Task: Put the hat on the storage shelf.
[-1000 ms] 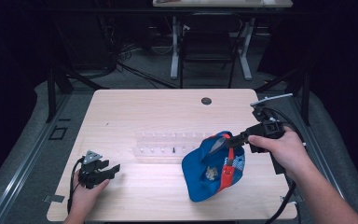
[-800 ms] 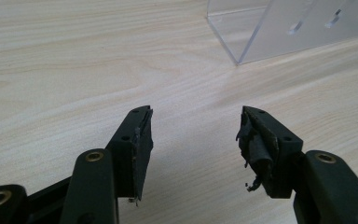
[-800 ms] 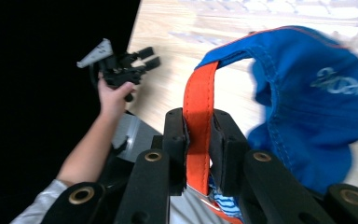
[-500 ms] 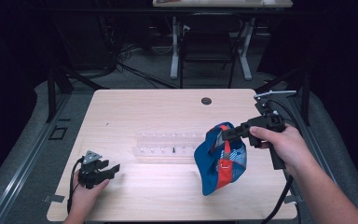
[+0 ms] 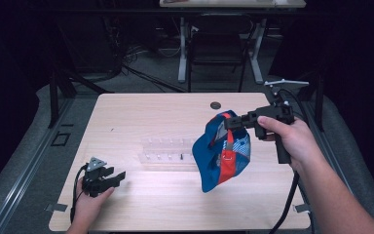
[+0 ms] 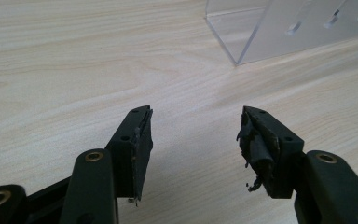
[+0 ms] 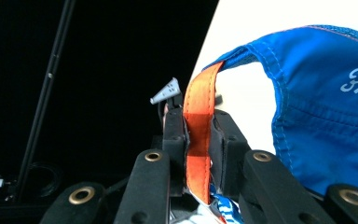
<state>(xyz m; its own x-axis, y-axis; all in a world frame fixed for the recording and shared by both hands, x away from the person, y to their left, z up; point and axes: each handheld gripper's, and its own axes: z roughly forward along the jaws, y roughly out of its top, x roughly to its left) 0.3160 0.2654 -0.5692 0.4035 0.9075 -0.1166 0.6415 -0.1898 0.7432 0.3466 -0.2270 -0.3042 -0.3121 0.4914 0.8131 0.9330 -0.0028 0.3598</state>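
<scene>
High view, right of centre: the right gripper [image 5: 231, 121] is held level above the table [image 5: 146, 112], its jaws pressed together on the orange strap [image 5: 230, 141] of a blue cap [image 5: 221, 153]. The cap hangs free below the jaws, clear of the tabletop, with its open side turned toward the lower left of the frame. In the right gripper view the strap [image 7: 198, 140] runs upright between the two black pads, pinched flat along their inner faces; the blue cloth [image 7: 326, 107] of the cap arches away to the right of the frame, and some white lettering on it is too cropped to read.

Lower left of the high view: the left gripper [image 5: 119, 176] rests on the table in the person's left hand [image 5: 88, 202]. Its jaws stand wide apart — the left gripper view shows bare wood between the pads [image 6: 140, 149] and nothing touching them.

Surroundings: a clear plastic rack [image 5: 168, 152] lies at the middle of the table, just left of the hanging cap and partly behind it; its near corner [image 6: 242, 42] appears at the upper right of the left gripper view. A small dark round thing [image 5: 215, 105] — possibly a cable hole — sits near the far edge of the table, above the cap.
</scene>
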